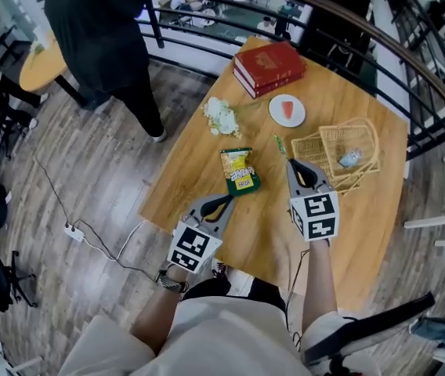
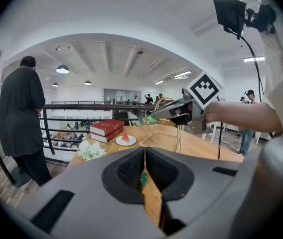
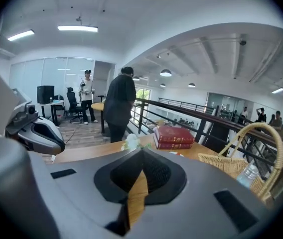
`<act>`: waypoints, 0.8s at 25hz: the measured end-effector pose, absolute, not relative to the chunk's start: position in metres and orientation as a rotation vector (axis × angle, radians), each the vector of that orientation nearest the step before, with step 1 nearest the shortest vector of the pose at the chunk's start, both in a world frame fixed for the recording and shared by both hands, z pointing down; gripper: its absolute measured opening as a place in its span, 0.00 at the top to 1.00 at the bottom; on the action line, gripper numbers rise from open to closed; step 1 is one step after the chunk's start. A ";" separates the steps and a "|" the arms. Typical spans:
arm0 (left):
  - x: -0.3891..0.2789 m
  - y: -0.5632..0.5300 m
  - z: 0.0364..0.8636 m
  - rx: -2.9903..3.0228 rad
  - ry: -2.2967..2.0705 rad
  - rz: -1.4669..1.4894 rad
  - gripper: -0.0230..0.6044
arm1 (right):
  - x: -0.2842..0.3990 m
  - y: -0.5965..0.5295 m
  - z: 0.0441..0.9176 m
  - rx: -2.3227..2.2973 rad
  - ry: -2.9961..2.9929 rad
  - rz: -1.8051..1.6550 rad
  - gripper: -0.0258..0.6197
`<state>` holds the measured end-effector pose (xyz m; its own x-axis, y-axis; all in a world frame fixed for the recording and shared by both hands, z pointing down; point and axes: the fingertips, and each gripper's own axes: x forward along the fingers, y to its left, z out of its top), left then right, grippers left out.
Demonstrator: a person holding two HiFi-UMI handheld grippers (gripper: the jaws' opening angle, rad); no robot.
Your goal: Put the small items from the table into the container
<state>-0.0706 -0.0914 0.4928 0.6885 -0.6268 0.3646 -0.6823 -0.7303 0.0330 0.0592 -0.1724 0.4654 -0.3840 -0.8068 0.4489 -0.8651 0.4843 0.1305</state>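
On the wooden table (image 1: 207, 186) lies a yellow-green snack packet (image 1: 240, 171). My left gripper (image 1: 227, 201) hovers just short of it, jaws shut and empty; a green spot shows through their slit (image 2: 142, 178). My right gripper (image 1: 291, 164) is shut on a thin green sachet (image 1: 279, 145), which juts from its tip above the table in the left gripper view (image 2: 148, 119). The wicker basket (image 1: 316, 143) stands just right of that gripper, with a small clear bottle (image 1: 349, 158) inside. The right gripper view shows shut jaws (image 3: 140, 171) and the basket (image 3: 226, 163) to the right.
White flowers (image 1: 222, 117), a plate with a watermelon slice (image 1: 287, 110) and red books (image 1: 269, 65) sit at the table's far side. A person in black (image 1: 101, 30) stands by the far left corner. A black railing (image 1: 207, 10) runs behind the table.
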 end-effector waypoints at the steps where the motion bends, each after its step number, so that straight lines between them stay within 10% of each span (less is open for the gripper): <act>1: -0.066 -0.092 0.491 2.739 -1.057 0.497 0.95 | 0.066 -0.173 0.461 1.404 -2.275 0.172 0.94; 20: 0.005 -0.095 0.478 2.815 -0.915 0.511 0.95 | 0.184 -0.174 0.425 1.634 -2.185 0.195 0.94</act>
